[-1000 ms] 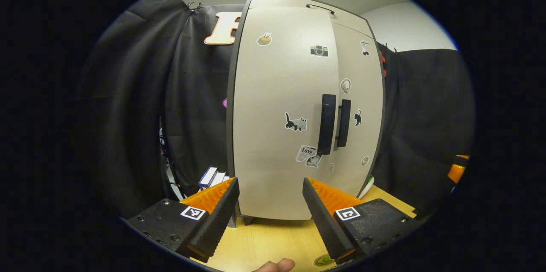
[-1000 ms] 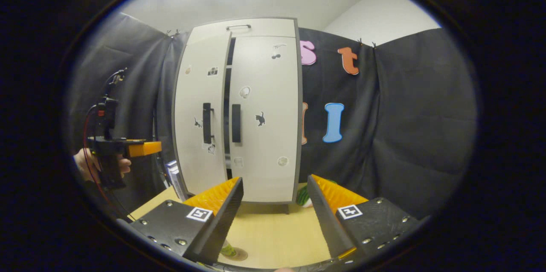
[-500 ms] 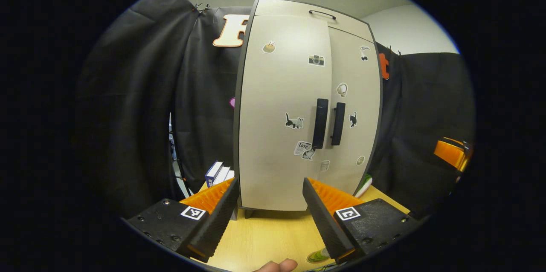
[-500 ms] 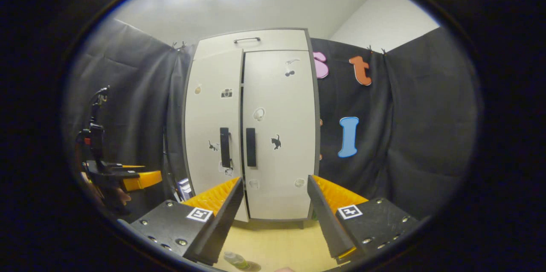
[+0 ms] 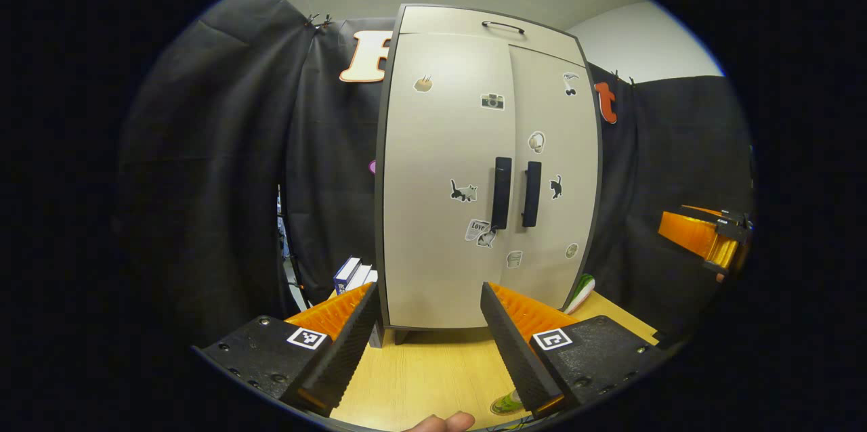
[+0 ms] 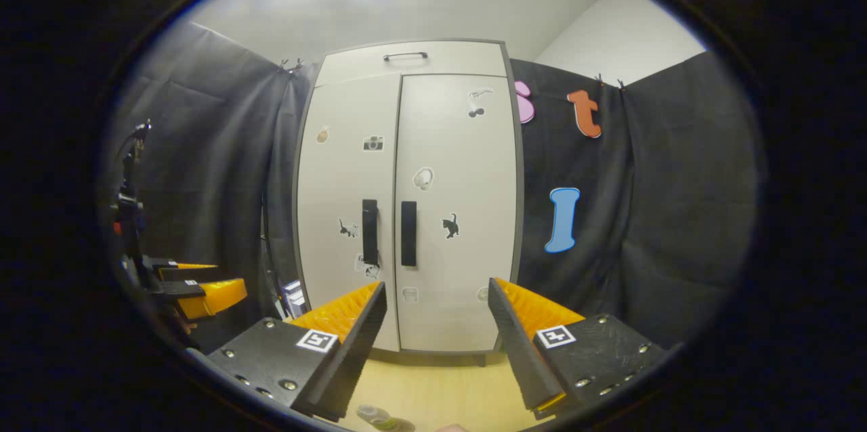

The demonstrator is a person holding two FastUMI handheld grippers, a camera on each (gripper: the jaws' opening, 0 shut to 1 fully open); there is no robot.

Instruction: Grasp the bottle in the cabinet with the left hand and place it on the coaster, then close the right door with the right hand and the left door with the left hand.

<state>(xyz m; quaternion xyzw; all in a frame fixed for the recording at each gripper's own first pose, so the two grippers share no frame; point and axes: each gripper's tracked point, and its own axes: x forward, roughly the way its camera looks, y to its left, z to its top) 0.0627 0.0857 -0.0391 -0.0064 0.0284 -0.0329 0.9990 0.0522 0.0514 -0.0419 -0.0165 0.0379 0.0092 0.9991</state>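
- Two doors, the left door (image 6: pixel 345 208) and the right door (image 6: pixel 460 208), lie flush on the cabinet (image 5: pixel 488 19), their dark handles side by side.
- Left gripper (image 5: pixel 428 344): fingers spread apart, empty, held above the wooden table (image 5: pixel 420 378) in front of the cabinet.
- Right gripper (image 6: pixel 437 351): fingers likewise apart and empty; it also appears at the right edge of the left gripper view.
- Bottle (image 6: pixel 376 416): at the bottom edge of the right gripper view, on the coaster (image 6: pixel 404 425), near the grippers.
- Books (image 5: pixel 353 274): beside the cabinet's left side.
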